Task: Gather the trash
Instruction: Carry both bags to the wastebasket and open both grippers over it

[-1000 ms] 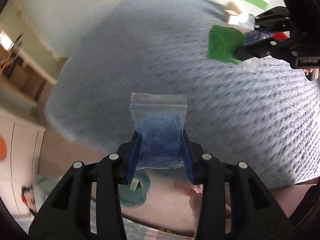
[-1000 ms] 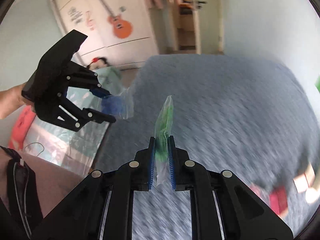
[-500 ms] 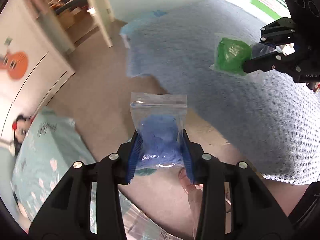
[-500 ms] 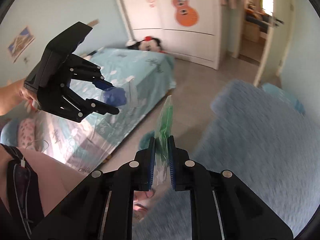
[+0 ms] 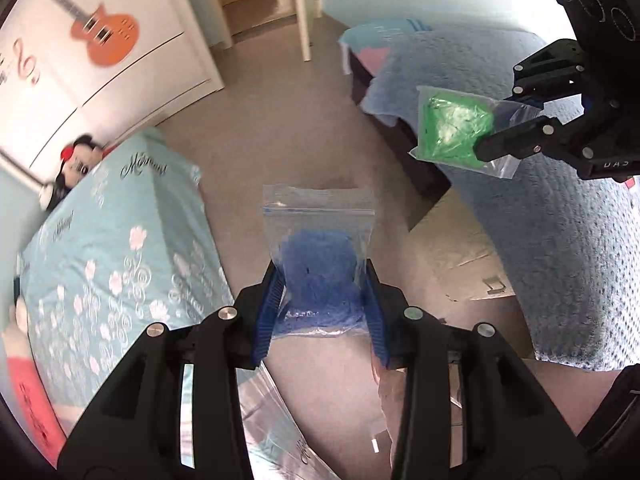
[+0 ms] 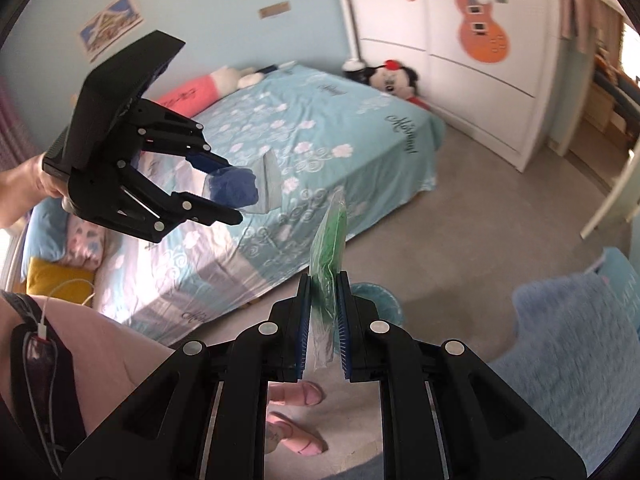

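My left gripper (image 5: 320, 308) is shut on a clear zip bag of blue scraps (image 5: 318, 276), held over the floor between two beds. My right gripper (image 6: 324, 300) is shut on a clear zip bag of green scraps (image 6: 328, 240), seen edge-on. In the left wrist view the right gripper (image 5: 500, 120) hangs at the upper right with the green bag (image 5: 452, 132). In the right wrist view the left gripper (image 6: 232, 192) is at the left with the blue bag (image 6: 236, 188). A round teal bin (image 6: 376, 300) stands on the floor just beyond the right fingertips.
A bed with a light-blue flowered cover (image 6: 320, 152) lies at the left, a bed with a fuzzy blue-grey blanket (image 5: 568, 248) at the right. Flat cardboard (image 5: 464, 252) lies on the floor. A white wardrobe (image 6: 480, 80) and a doorway stand behind. The person's feet in pink slippers (image 6: 296, 396) are below.
Both views have swung from the blue-grey blanket to the floor and the flowered bed. Each gripper still holds its bag; the teal bin has come into the right wrist view.
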Demonstrator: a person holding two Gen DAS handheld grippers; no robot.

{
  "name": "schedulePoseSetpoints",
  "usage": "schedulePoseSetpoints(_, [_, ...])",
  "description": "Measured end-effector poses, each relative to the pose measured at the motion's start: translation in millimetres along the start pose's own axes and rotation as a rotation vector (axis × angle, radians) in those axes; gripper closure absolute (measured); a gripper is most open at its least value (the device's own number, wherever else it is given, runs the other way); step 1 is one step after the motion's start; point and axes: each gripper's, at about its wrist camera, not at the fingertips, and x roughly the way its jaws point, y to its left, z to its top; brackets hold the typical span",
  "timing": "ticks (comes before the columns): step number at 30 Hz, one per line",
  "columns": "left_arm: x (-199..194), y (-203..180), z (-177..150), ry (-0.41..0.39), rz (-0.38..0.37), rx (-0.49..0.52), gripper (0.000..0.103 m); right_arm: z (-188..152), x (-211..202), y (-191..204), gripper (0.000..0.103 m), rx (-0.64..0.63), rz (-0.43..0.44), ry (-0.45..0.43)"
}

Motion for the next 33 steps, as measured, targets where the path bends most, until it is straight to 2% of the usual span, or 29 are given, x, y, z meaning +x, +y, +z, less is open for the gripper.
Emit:
schedulePoseSetpoints(8, [18.0, 29.6, -18.7, 0.026, 0.002, -0.119, 0.066, 15.8, 44.2, 1.2, 0.089, -0.032, 0.065, 0.061])
schedulePoseSetpoints(18, [52.2, 48.9, -37.4, 0.06, -0.011, -0.166, 0.066, 17.1, 102.9, -2.8, 0.089, 0.007, 0.08, 0.14])
schedulePoseSetpoints(24, [96.7, 60.3, -44.5, 0.089, -0.046, -0.17, 0.066, 6.7, 141.8, -16.7, 0.089, 0.076, 0.074, 0.185])
schedulePoseSetpoints(33, [194.2, 71.2, -58.4, 0.162, -0.1, -0.141, 0.066, -23.4, 225.9, -42.7, 0.089, 0.175, 0.051, 0.253])
